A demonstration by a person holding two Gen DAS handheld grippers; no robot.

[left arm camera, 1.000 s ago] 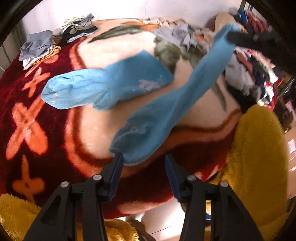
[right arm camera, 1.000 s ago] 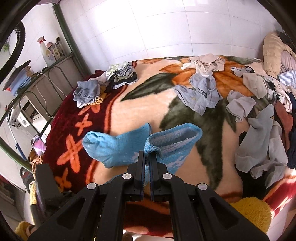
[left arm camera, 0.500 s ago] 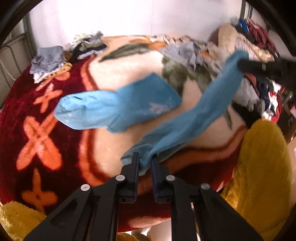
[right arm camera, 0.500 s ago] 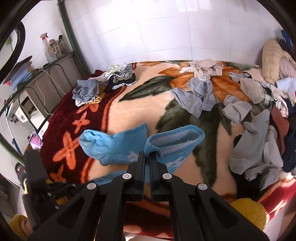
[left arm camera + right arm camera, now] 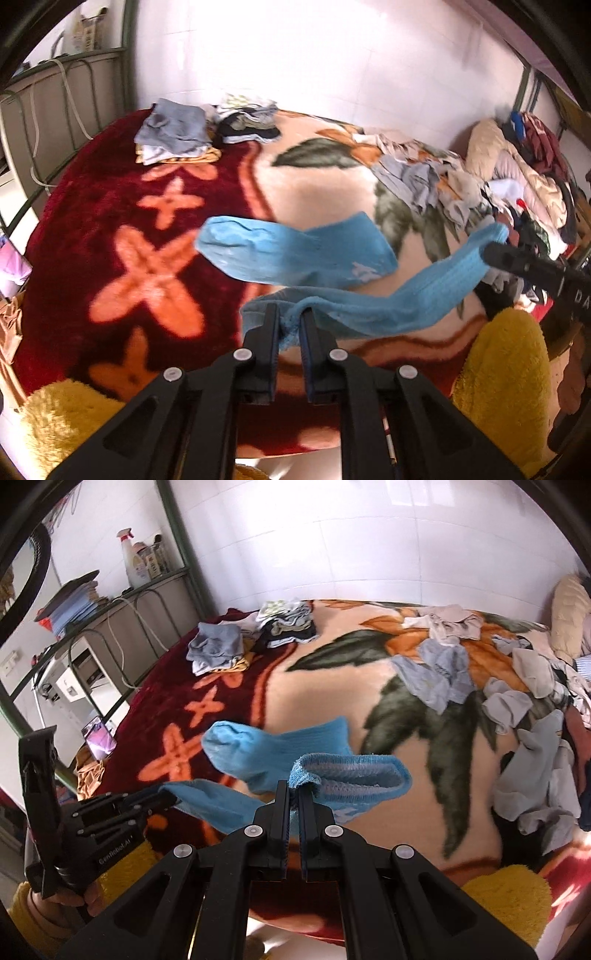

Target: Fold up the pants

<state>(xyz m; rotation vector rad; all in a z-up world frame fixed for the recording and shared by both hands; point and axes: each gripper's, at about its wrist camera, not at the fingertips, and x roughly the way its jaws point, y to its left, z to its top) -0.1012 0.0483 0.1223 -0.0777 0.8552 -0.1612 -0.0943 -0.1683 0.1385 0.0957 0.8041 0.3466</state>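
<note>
No pants are in hand; the items are two blue socks. One blue sock (image 5: 388,306) hangs stretched in the air between both grippers. My left gripper (image 5: 289,325) is shut on its toe end. My right gripper (image 5: 294,795) is shut on its ribbed cuff (image 5: 354,779), and it also shows at the right of the left wrist view (image 5: 517,258). The left gripper appears at the lower left of the right wrist view (image 5: 162,799). A second blue sock (image 5: 291,254) lies flat on the blanket (image 5: 129,221) just beyond, also in the right wrist view (image 5: 273,749).
Folded clothes stacks (image 5: 221,650) (image 5: 288,624) sit at the far left of the bed. A heap of loose clothes (image 5: 535,738) covers the right side. A metal bed rail (image 5: 110,627) and shelf with bottles (image 5: 140,561) stand at left. Yellow fleece sleeves (image 5: 502,380) sit near the bed's front edge.
My left gripper closed on the hanging sock's toe end and lifted it. The sock now spans both grippers above the blanket. The right gripper kept its hold on the cuff.
</note>
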